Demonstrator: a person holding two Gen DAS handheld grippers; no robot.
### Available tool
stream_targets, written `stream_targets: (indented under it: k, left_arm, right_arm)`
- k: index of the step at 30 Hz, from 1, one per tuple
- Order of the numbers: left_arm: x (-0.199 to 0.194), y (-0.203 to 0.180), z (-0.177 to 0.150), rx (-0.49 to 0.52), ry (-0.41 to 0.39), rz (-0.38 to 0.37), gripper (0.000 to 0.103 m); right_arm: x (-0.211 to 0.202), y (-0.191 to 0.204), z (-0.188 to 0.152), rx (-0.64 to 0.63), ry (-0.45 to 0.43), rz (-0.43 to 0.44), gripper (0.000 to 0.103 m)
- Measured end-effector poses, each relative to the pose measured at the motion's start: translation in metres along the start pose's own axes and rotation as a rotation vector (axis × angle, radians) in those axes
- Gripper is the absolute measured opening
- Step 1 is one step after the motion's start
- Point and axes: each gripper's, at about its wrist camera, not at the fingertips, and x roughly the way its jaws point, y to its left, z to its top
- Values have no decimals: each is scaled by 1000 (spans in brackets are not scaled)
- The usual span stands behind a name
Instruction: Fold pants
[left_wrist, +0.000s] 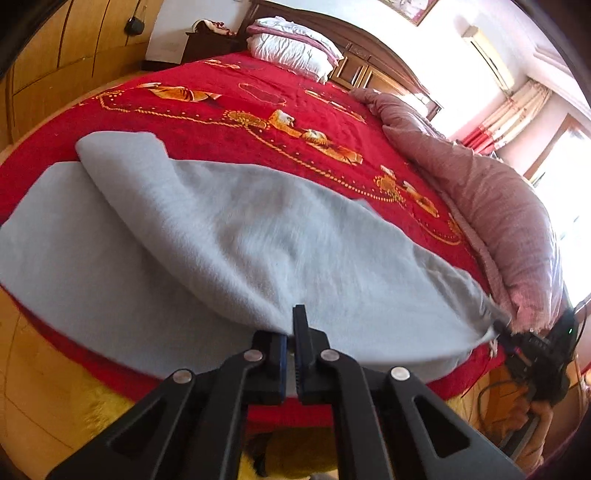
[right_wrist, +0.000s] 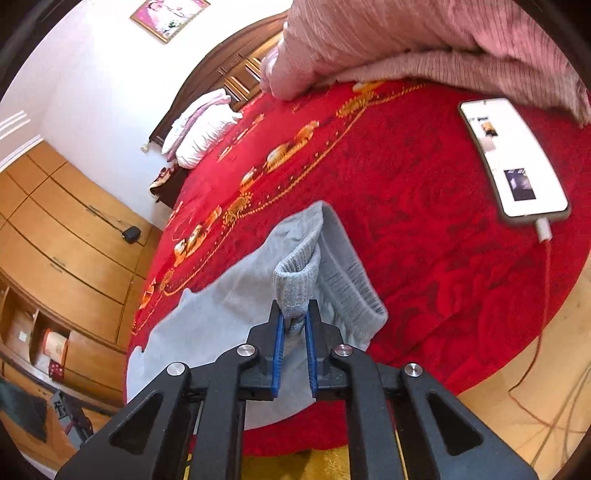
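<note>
Light grey pants (left_wrist: 229, 236) lie on the red bedspread (left_wrist: 221, 110), with one layer lifted and draped over the layer below. My left gripper (left_wrist: 291, 325) is shut on the near edge of the lifted layer. My right gripper (right_wrist: 294, 314) is shut on the ribbed cuff end of the pants (right_wrist: 299, 280) and holds it above the bed. The right gripper also shows in the left wrist view (left_wrist: 517, 338), at the far right end of the cloth.
A pink quilt (left_wrist: 491, 206) lies bunched along the right side of the bed. White pillows (left_wrist: 295, 48) sit at the headboard. A phone (right_wrist: 513, 158) on a charging cable lies on the bedspread right of the pants. Wooden wardrobes (right_wrist: 55, 236) stand to the left.
</note>
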Motion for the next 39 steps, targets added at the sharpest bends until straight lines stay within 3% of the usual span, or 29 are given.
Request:
stream_targets:
  k: [5, 13, 16, 17, 19, 27, 32, 36, 39]
  left_arm:
    - [4, 8, -21, 1, 54, 1, 3]
    - [30, 10, -32, 35, 111, 52, 8]
    - [28, 7, -32, 62, 108, 73, 16]
    - [27, 7, -32, 71, 104, 84, 20]
    - [20, 10, -31, 79, 93, 103, 26]
    - [-26, 61, -24, -20, -7, 170, 33]
    - [-39, 103, -8, -128, -61, 213, 33]
    - [-35, 122, 11, -154, -80, 224, 33]
    - [-28, 130, 25, -170, -98, 206, 41]
  right_arm:
    - [2, -6, -10, -21, 27, -34, 12]
    - [40, -18, -24, -126, 88, -179, 13]
    - [39, -14, -26, -179, 88, -201, 15]
    - [38, -12, -26, -200, 91, -217, 23]
    - [30, -7, -27, -234, 82, -267, 29]
    - [-4, 26, -31, -377, 46, -378, 32]
    - [-1, 55, -42, -443, 91, -326, 33]
    - [18, 84, -58, -506, 153, -265, 33]
    - [36, 101, -70, -549, 189, -236, 33]
